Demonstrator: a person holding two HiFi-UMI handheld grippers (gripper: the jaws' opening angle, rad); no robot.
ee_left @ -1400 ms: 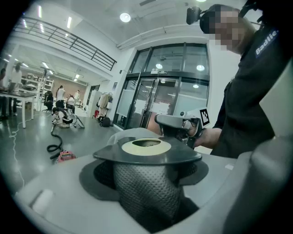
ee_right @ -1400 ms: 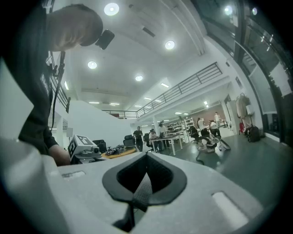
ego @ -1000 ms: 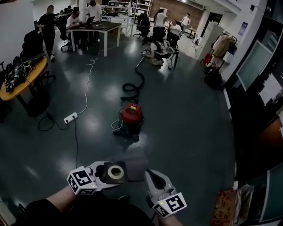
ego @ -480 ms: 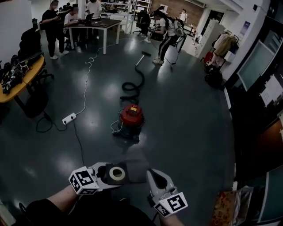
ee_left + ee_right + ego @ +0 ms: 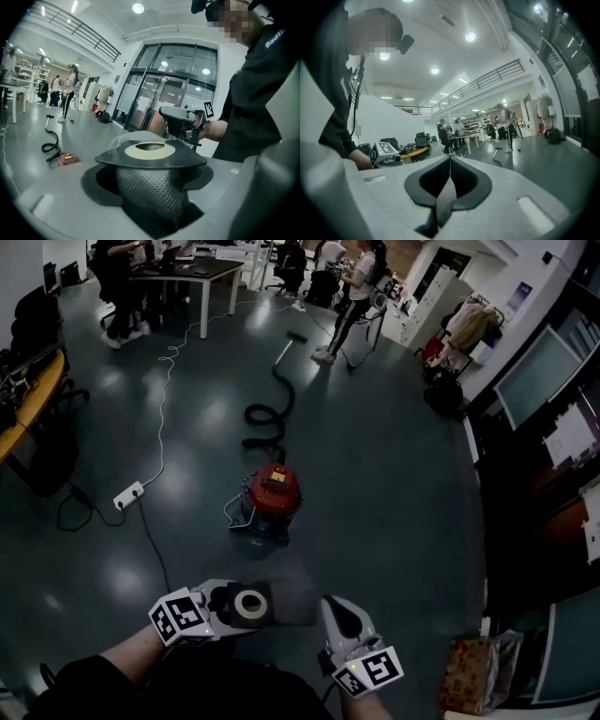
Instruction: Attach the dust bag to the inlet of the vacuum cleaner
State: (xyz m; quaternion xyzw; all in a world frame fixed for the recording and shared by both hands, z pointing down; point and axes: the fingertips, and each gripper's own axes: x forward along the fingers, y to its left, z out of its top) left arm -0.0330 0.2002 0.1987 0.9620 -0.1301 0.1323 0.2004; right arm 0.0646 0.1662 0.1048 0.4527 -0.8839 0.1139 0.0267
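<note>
The vacuum (image 5: 274,495) stands out on the open floor (image 5: 394,474), its hose (image 5: 265,418) trailing beyond it, well apart from both grippers. The bag (image 5: 292,601) is off the floor, low in front of the person. It looks light, with a soft grey body that would crumple. Its stiff dark collar (image 5: 187,160) and cream ring (image 5: 161,152) make the sensible hold. The left gripper (image 5: 225,610) grips it at the collar end, jaws wide. The right gripper (image 5: 337,613), just beside the bag, is closed on nothing.
</note>
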